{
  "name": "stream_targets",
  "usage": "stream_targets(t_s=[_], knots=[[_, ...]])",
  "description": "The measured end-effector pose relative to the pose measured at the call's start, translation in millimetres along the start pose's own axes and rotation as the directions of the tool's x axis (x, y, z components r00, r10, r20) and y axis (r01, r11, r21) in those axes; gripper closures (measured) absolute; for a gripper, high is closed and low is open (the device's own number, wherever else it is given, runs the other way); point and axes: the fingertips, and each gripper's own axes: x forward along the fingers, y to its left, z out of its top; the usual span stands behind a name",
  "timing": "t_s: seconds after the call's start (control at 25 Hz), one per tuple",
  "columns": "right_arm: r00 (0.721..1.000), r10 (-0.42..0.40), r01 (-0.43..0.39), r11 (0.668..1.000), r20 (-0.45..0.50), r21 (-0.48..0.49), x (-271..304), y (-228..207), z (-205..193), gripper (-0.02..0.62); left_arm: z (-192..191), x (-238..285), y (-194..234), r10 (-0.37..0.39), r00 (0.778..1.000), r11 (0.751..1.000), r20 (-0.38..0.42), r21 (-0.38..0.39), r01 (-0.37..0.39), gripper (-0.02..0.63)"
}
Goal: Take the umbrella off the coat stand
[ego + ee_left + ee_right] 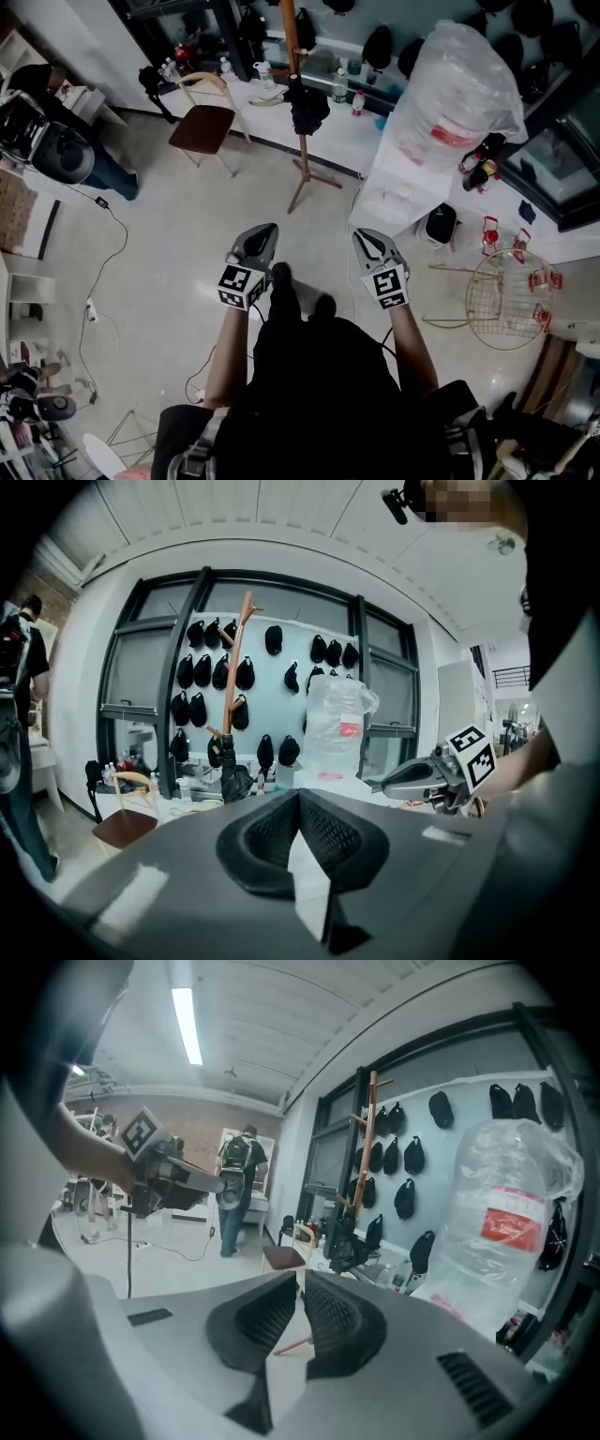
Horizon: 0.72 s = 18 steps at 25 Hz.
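The wooden coat stand (298, 112) rises from the floor in front of a white counter, well ahead of me. A folded black umbrella (307, 109) hangs from one of its lower pegs. The left gripper view shows the coat stand (235, 667) and umbrella (231, 776) far off, beyond my left gripper (298, 801), which is shut and empty. My right gripper (302, 1284) is shut with only a thin slit between its pads, also empty, and the umbrella (341, 1247) is far past it. In the head view the left gripper (266, 232) and right gripper (364, 236) are side by side, both short of the stand.
A wooden chair (204, 122) stands left of the coat stand. A big plastic-wrapped bundle (459, 94) sits on the white counter (394, 187) at the right. A wire basket (506, 298) is on the right floor. A person (66, 150) and a floor cable (108, 262) are on the left.
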Motion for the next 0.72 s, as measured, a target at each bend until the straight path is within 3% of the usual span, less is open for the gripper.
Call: stream_targets(t_s=[0.16,0.4,0.56,0.72], knots=[[1.0,0.009,-0.009,1.0,0.009,-0.009,-0.1,-1.0,1.5,0.53,-0.6,-0.5,1.3,0.027,1.0,1.0,0.0,-0.002,-0.027,0.604],[1.0,0.014,-0.014,1.0,0.017,-0.001,3.1,-3.4,4.8,0.436,-0.5,-0.1,7.9,0.048,0.999,0.999,-0.009,0.0,-0.048,0.543],[1.0,0.004,-0.005,1.0,0.029,0.015,2.5,-4.9,5.3,0.309,-0.6,0.3,6.0,0.03,1.0,1.0,0.003,-0.003,-0.03,0.429],[1.0,0.008,-0.008,1.0,0.029,0.014,3.4,-2.8,5.4,0.257,0.6,0.4,5.9,0.014,1.0,1.0,0.014,-0.001,-0.014,0.379]])
